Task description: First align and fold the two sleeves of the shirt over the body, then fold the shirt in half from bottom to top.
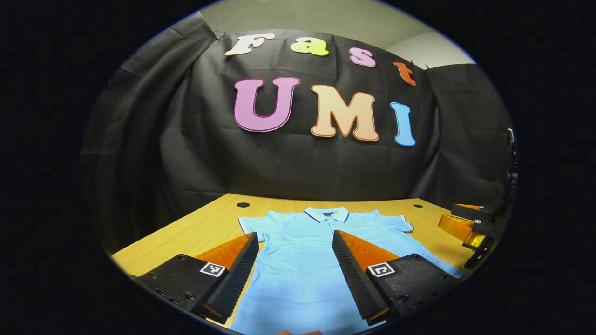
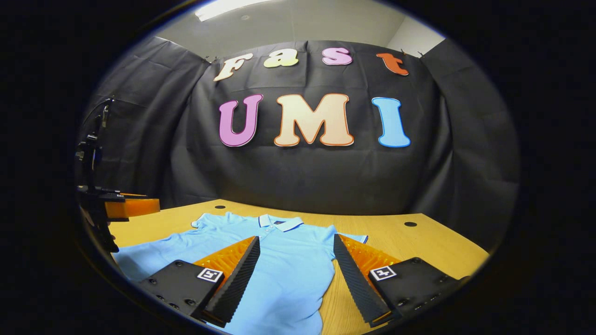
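Shirt (image 1: 302, 260) placement: the light blue polo is laid flat, front up, on the wooden bench (image 1: 205, 223), collar (image 1: 327, 214) toward the booth wall and hem toward the viewer. Both short sleeves are spread outward; no fold is visible, so the task is judged to be at its start, with the first sleeve fold not yet begun.

The left hand-held gripper (image 1: 295, 260) is held above the shirt body with its fingers spread apart and nothing between them. The right hand-held gripper (image 2: 295, 265) is likewise held with fingers wide apart and empty, over the shirt's right side, near the right sleeve (image 2: 351, 238).

The next move is judged to call for each gripper to be brought to its own sleeve edge, lowered until the fabric can be pinched, and closed on one layer only.

The hem is cut off at the lower edge of both views. The left sleeve (image 1: 251, 225) is partly covered by a finger. Whether the fingers touch the cloth cannot be determined.
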`<state>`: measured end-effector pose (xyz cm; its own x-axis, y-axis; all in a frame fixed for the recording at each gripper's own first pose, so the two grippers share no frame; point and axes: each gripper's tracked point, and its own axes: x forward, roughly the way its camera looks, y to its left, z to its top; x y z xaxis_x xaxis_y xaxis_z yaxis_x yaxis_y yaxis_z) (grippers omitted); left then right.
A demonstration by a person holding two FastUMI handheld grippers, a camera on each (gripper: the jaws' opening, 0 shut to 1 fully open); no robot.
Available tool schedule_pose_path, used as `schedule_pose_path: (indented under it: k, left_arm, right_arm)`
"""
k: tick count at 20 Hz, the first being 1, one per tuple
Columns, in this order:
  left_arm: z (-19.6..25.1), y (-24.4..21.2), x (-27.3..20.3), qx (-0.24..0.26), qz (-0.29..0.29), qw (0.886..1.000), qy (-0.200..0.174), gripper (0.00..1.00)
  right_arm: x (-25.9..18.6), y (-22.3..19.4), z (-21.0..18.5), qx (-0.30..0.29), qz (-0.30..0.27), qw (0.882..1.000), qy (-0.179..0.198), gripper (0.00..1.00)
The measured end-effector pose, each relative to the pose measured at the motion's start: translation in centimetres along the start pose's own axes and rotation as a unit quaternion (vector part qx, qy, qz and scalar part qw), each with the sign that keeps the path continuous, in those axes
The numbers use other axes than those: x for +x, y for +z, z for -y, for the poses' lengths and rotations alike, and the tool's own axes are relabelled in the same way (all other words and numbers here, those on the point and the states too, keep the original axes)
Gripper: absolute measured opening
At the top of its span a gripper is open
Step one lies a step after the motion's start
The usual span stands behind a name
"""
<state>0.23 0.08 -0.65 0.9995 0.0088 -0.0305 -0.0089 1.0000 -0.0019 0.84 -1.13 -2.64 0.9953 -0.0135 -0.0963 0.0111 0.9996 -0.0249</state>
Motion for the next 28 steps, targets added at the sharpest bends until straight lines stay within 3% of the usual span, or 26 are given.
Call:
schedule_pose_path:
  k: [4, 8, 13, 16, 20, 28]
  left_arm:
    - [-0.1, -0.4, 0.0, -0.003, -0.006, 1.0, -0.009, 0.95]
    - [0.1, -0.1, -0.3, 0.001, -0.006, 1.0, -0.017, 0.95]
    - [0.3, -0.1, -0.3, 0.003, -0.003, 1.0, -0.02, 0.95]
    - [0.2, 0.0, -0.4, 0.004, 0.0, 1.0, -0.025, 0.95]
    - [0.2, -0.2, -0.3, 0.0, -0.005, 1.0, -0.025, 0.95]
    - [-0.8, -0.5, 0.4, -0.004, -0.009, 1.0, -0.011, 0.95]
  right_arm:
    - [2.9, -0.6, 1.9, 0.011, -0.045, 0.999, -0.002, 0.98]
    - [7.6, -0.9, 6.7, -0.009, -0.099, 0.994, -0.042, 0.99]
    - [13.4, -2.4, 10.2, 0.045, -0.175, 0.982, -0.058, 0.98]
    - [16.3, -4.7, 12.0, 0.046, -0.218, 0.972, -0.075, 0.98]
    - [18.5, -8.6, 13.6, 0.046, -0.271, 0.957, -0.093, 0.98]
    - [20.6, -13.0, 15.6, 0.08, -0.31, 0.939, -0.124, 0.98]
